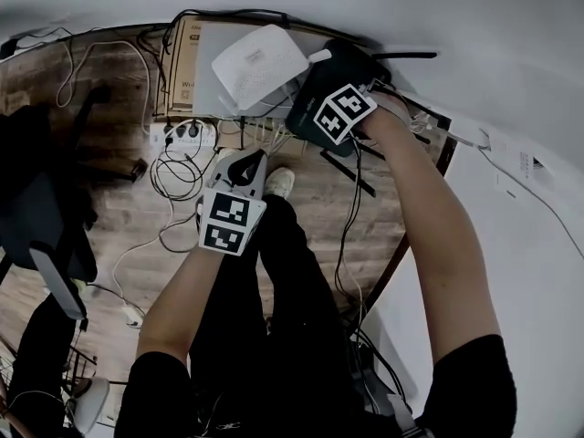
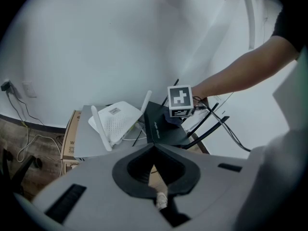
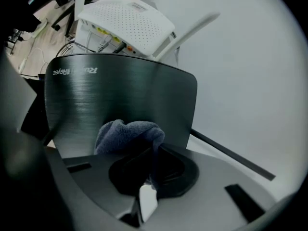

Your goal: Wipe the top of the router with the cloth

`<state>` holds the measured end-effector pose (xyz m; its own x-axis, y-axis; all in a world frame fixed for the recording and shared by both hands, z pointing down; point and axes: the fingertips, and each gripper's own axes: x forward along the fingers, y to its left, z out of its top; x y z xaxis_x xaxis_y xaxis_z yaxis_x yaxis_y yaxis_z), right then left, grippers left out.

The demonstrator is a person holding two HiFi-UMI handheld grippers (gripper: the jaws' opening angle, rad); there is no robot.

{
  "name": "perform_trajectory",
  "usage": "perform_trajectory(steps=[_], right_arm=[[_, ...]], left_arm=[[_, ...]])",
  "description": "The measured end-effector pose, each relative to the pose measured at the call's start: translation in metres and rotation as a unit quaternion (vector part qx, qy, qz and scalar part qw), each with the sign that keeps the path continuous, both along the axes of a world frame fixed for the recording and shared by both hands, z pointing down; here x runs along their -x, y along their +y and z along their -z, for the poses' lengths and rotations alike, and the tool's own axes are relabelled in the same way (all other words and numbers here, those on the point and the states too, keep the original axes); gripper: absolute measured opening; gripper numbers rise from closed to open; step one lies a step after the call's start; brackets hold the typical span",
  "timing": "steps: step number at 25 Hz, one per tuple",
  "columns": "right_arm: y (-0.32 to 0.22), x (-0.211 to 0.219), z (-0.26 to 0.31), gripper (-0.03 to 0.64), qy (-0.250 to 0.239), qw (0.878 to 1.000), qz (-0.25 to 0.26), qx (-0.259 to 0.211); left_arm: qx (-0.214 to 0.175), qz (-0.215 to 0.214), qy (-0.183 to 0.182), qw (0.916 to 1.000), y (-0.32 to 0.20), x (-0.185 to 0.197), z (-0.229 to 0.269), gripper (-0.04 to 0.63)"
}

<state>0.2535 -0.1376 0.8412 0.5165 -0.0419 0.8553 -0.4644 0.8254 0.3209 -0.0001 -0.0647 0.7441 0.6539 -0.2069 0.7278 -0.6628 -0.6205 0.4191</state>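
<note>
One blue cloth (image 3: 126, 134) clamped in right claw (image 3: 153, 153), pressed on black router (image 3: 120, 93) top; left claw (image 2: 154, 148) closed, empty, well apart.

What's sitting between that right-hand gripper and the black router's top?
A bunched blue-grey cloth, pinched in the right gripper jaws and lying against the black router top. The right gripper view shows it.

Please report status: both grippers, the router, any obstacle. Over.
Right gripper shut on cloth. Cloth resting on black router top. Left gripper shut, empty, held off to the side. White router close behind, not on the wiped surface.
</note>
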Motion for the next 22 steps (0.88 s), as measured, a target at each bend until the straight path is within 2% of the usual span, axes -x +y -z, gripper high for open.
perform_trajectory(steps=[4,10,13,18,22], right_arm=[[0.018,0.01,0.0,0.002,-0.02,0.998,0.002,0.057],[0.048,0.026,0.001,0.004,-0.067,0.983,-0.088,0.144],[0.061,0.037,0.004,0.005,-0.084,0.975,-0.097,0.182],[0.075,0.045,0.004,0.005,-0.076,0.977,-0.064,0.189],[0.086,0.054,0.006,0.005,-0.1,0.973,-0.078,0.195]], left_arm=[[0.0,0.0,-0.001,1.0,0.0,-0.001,-0.001,-0.006],[0.006,-0.008,0.0,1.0,0.008,-0.005,-0.007,-0.006],[0.007,-0.01,-0.001,0.9999,0.011,-0.005,-0.007,-0.006],[0.005,-0.013,0.0,0.9999,0.005,-0.006,-0.004,-0.006],[-0.002,-0.015,-0.001,0.9999,-0.003,-0.004,-0.003,-0.006]])
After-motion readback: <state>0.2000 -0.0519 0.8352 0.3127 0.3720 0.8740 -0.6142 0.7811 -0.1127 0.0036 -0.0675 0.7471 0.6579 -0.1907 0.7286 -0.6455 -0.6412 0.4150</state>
